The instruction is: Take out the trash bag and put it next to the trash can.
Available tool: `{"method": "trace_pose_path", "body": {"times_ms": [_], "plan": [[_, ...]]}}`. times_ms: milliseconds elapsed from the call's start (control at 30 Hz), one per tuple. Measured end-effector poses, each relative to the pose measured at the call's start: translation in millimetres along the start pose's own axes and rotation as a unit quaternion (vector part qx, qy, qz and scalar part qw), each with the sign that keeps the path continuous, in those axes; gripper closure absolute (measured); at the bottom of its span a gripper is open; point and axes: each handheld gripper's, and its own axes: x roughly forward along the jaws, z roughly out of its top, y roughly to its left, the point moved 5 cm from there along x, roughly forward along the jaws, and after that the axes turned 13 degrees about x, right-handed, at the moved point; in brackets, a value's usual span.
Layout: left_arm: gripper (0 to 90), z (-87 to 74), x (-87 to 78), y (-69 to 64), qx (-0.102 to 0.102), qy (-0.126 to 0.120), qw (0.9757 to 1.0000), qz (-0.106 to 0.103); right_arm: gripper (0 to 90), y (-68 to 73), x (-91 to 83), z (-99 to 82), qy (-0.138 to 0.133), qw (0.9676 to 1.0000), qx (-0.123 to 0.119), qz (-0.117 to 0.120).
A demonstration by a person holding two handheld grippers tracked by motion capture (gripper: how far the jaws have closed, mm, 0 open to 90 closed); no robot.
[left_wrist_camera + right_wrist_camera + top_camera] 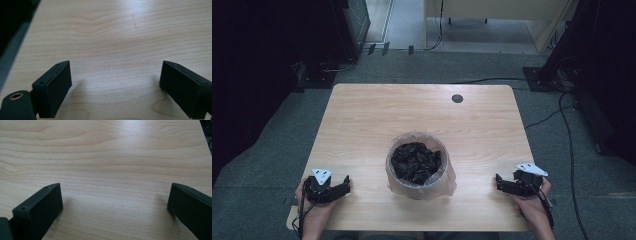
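A small bin [419,167] lined with a clear plastic bag stands near the front middle of the wooden table [377,115]. Crumpled black material [416,161] fills it. My left gripper [346,181] rests on the table at the front left, well left of the bin, in a hand. Its jaws stand wide apart in the left gripper view [115,80], over bare wood. My right gripper [498,181] rests at the front right, to the right of the bin. In the right gripper view [115,202] its jaws are spread wide with nothing between them.
A dark round grommet [457,98] sits in the table near its far edge. Cables [562,115] run over the grey carpet to the right. Dark equipment [272,55] stands at the far left and a pale cabinet [492,12] at the back.
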Motion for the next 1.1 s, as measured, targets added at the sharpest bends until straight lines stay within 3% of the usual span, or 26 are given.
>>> {"method": "trace_pose_path", "body": {"times_ms": [267,367,467,633,767,967,1100], "plan": [[14.2,11.9,-3.3,-27.4,-0.005,-0.015,0.9982,-0.058,0.0,0.5,1.1,0.9,0.000,1.0000,-0.001,0.000],[14.1,18.9,-3.5,-42.8,-0.014,-0.021,0.9954,-0.092,0.0,0.6,1.1,0.9,0.000,1.0000,-0.001,0.000],[14.2,25.3,-4.1,-58.4,-0.006,-0.025,0.9935,-0.111,0.0,0.6,1.1,0.9,0.000,1.0000,-0.001,0.000],[14.1,32.6,-6.2,-90.1,0.027,-0.024,0.9890,-0.143,0.0,0.5,1.1,1.0,0.000,1.0000,-0.001,0.000],[14.1,33.3,-6.6,-103.1,0.052,-0.017,0.9875,-0.148,0.0,0.5,1.1,0.9,0.000,1.0000,-0.001,0.000],[14.1,37.6,-10.0,-119.0,0.066,-0.023,0.9845,-0.161,0.0,0.5,1.1,0.9,0.000,1.0000,-0.001,0.000],[14.2,45.0,-11.7,-127.3,0.063,-0.039,0.9843,-0.160,0.0,0.5,1.1,0.9,0.000,1.0000,-0.001,0.000]]}}
